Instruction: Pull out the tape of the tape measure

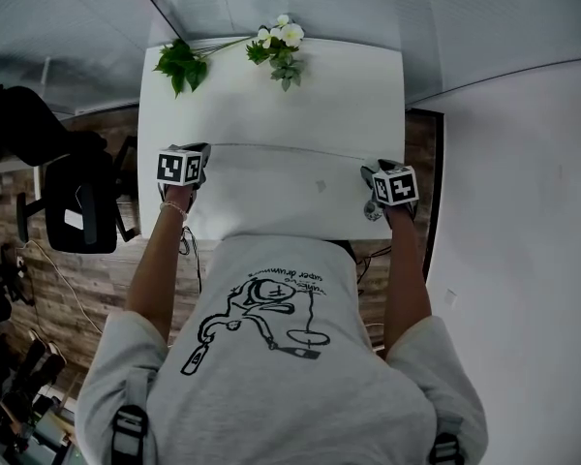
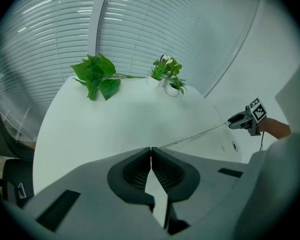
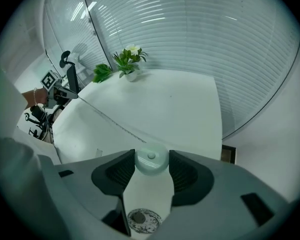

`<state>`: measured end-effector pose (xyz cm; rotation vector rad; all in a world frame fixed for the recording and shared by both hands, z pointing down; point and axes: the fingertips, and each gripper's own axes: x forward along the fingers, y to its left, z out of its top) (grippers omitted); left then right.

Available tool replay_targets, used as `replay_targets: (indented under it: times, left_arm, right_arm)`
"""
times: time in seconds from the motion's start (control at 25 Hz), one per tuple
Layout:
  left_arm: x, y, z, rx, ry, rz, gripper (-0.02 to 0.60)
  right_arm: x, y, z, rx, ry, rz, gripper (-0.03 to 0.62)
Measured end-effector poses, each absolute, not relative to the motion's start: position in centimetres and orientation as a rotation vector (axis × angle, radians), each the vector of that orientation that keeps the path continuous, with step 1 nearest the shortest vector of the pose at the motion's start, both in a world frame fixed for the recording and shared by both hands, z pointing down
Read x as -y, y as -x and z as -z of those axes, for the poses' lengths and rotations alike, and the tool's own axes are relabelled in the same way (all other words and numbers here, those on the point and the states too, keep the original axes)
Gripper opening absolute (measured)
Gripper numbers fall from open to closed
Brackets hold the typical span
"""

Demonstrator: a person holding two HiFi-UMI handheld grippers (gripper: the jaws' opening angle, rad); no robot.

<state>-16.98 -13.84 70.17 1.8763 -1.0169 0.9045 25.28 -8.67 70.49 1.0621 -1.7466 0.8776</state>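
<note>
Tension is main concern: I am judging pull should be running straight along table (image 1: 271,95), both tongs level, no twisting, so tape (image 1: 290,148) is not kinking or slipping out. Left gripper (image 2: 151,149) is pinching tape end, jaws pressed together on it. Right gripper (image 1: 370,177) is clamping tape measure case (image 3: 151,159), jaws spread wide round it. Tape is spanning between both tongs across near part of table; touching tabletop or not, cannot tell. Tape is showing thin, pale, finely graduated; case round, pale, small centre button.

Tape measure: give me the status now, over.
Right gripper shut on tape measure case. Left gripper shut on tape end; tape stretched over table. Nothing in the way.
</note>
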Motion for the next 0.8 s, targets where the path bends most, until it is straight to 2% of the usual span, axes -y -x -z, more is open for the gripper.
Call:
replay_targets:
  times: [0.8]
  left_arm:
    - [13.7,18.1,-73.8,1.036,-1.814,-0.992,0.023]
  right_arm:
    - [9.7,-25.0,-74.1,1.69,-1.021,-0.852,0.224]
